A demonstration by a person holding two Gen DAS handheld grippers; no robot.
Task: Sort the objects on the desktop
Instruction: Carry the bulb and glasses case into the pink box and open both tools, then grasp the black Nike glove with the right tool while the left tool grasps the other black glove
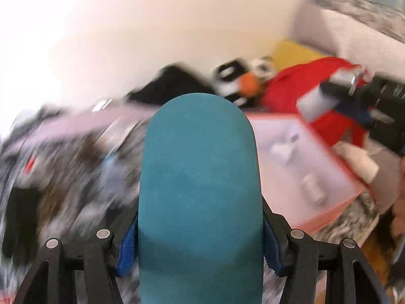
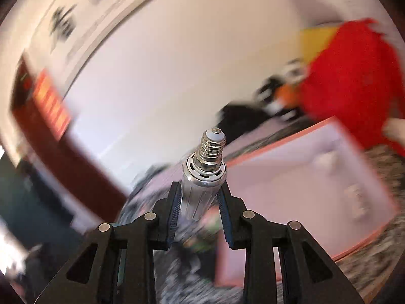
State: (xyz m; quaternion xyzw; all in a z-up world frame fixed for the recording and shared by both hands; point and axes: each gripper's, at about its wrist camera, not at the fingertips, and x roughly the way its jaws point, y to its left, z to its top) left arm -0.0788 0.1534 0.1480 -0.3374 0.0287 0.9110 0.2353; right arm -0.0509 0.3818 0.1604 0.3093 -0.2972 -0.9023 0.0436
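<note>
The left gripper [image 1: 200,253] is clamped on a teal, round-nosed case [image 1: 200,182] (it looks like a spectacle case, though the cloth-like surface gives no seam to prove it). Its blue-padded fingers [image 1: 126,250] press the case's two long sides near the rear, so most of its length juts forward, held level over the patterned cloth [image 1: 71,182] that covers the bench. Holding it by the flanks seems sensible: the rounded shell would slip from a hold on top and bottom.

The right gripper [image 2: 198,210] is closed on a small silver light bulb [image 2: 205,177], its ribbed pads [image 2: 174,212] against the smooth metal body and the screw base [image 2: 211,144] pointing forward, away from the tongs. The jaws stand only as far apart as the bulb's body allows. Gripping the metal part and leaving the thread free looks the safer choice. From the left wrist view the same bulb [image 1: 344,78] shows at the right, carried above the red cloth [image 1: 291,88].

Between the two lies a pink-rimmed tray [image 1: 336,149] with small pale items on its floor, near the right edge of the bench; beyond it a black-and-white toy with an orange snout [image 1: 249,82]. Both views are smeared by motion, so both loads are probably in transit; which is bound for the tray, I cannot tell.
</note>
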